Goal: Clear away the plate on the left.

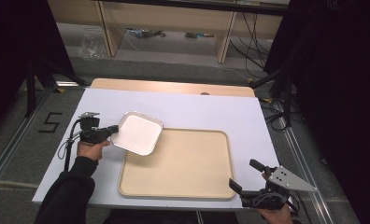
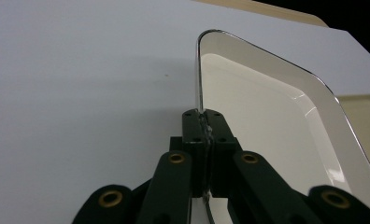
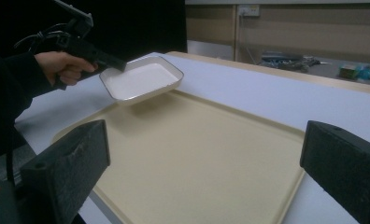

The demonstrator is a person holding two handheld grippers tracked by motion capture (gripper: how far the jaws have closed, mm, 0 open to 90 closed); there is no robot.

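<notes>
Holding a white dish (image 1: 137, 133) by its rim, left gripper (image 1: 112, 131) has jaws pinched together on the dish's near-left edge; left gripper view shows both pads flat against the thin rim (image 2: 203, 122) with the dish (image 2: 267, 116) standing edge-on to the camera

Dish is off the surface, tilted, hanging over the top-left corner of the beige tray (image 1: 183, 186); part of it over the tray, part over the white table (image 1: 211, 109). Right gripper view confirms the dish (image 3: 141, 80) is clear of the tray (image 3: 197, 158), shadow underneath it on the tray's far-left corner

Left hand (image 1: 90, 149) wraps the gripper handle, dark sleeve (image 1: 68, 196) coming in from the bottom left, cable looping off to the side

Right gripper (image 1: 248, 175) sits at the table's near-right corner, just beside the tray's near-right corner, jaws wide apart, nothing between them. In its own view the two black jaws frame the tray, with the left gripper (image 3: 117, 65) and left hand (image 3: 61, 67) farther off at upper left

Tray itself is bare, lying flat, square to the table edge
</notes>
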